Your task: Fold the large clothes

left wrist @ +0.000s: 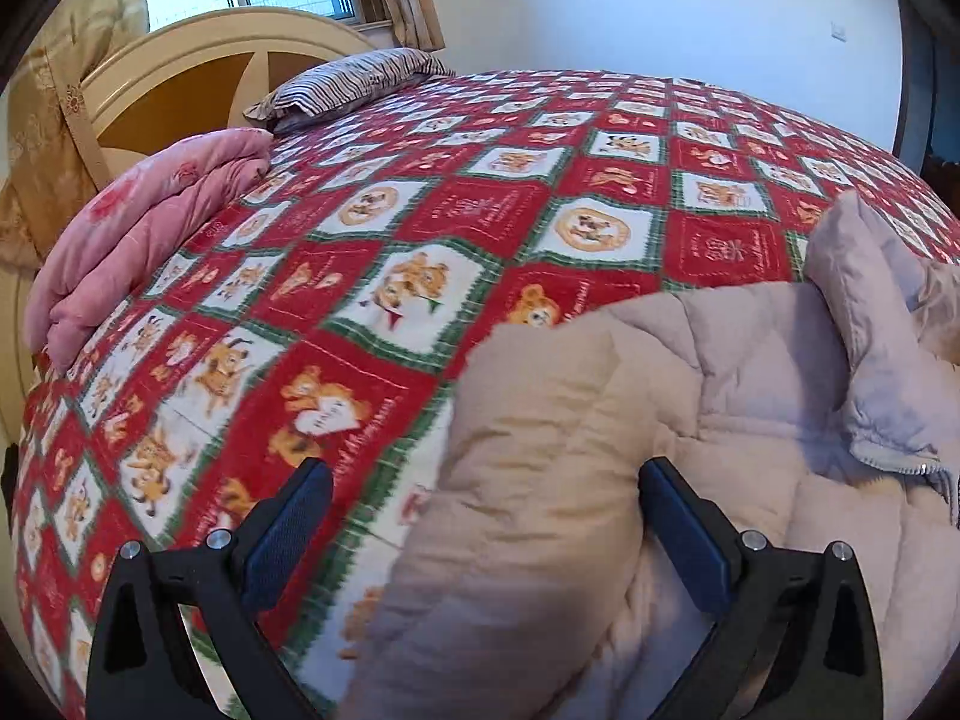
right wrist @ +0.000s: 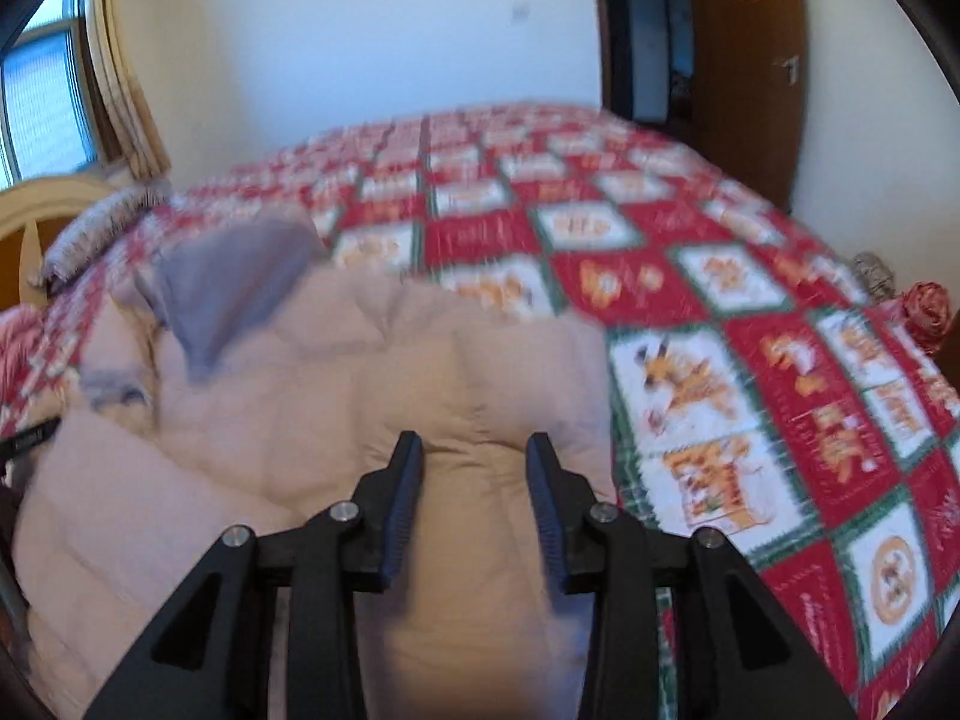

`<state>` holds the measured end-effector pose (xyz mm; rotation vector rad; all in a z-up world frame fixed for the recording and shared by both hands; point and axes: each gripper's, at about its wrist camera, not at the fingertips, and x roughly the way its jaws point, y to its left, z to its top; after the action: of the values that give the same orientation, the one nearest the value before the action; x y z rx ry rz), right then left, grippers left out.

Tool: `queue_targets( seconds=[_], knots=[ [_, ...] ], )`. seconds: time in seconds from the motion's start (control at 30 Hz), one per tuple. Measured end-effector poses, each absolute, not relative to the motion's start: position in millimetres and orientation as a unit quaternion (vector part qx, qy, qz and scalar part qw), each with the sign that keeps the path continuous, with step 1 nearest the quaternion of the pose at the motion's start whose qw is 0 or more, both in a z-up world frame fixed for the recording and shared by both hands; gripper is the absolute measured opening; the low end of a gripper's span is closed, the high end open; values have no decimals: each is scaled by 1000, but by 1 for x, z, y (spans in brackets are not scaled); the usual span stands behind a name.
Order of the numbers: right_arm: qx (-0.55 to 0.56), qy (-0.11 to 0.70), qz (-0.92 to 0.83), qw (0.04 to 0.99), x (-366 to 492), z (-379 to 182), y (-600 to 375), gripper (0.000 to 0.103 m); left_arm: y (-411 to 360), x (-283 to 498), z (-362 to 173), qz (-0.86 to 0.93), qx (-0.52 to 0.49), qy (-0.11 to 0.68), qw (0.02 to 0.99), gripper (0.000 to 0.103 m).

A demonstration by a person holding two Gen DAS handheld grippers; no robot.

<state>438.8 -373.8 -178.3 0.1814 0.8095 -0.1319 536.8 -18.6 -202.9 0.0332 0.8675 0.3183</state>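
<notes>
Both claws parted over puffy jacket.

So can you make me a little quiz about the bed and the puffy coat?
1. True or false: the left hand-held gripper has its jaws wide apart.
2. Which lies at the bed's head end? A) folded pink quilt B) a suitcase C) a teddy
3. Fill in: the beige puffy coat lies on a red patterned ____.

Key: 1 true; 2 A; 3 blanket. The right hand-held gripper is open over the coat.
</notes>
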Motion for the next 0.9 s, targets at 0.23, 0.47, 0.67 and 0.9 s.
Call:
queue_targets(
  seconds=[0.23,0.47,0.67,0.9],
  knots=[
    [87,397,-67,911,436,-196,-374,39,-19,540,-216,149,9,430,890,102],
    [84,392,-73,913,434,-200,-374,39,-26,539,-216,156,30,425,891,102],
    [48,430,-61,899,439,-183,-370,52,-30,526,-144,89,27,397,913,102],
    [90,375,-45,921,471,-107,-365,86,-67,576,-115,31,42,392,918,102]
  ],
)
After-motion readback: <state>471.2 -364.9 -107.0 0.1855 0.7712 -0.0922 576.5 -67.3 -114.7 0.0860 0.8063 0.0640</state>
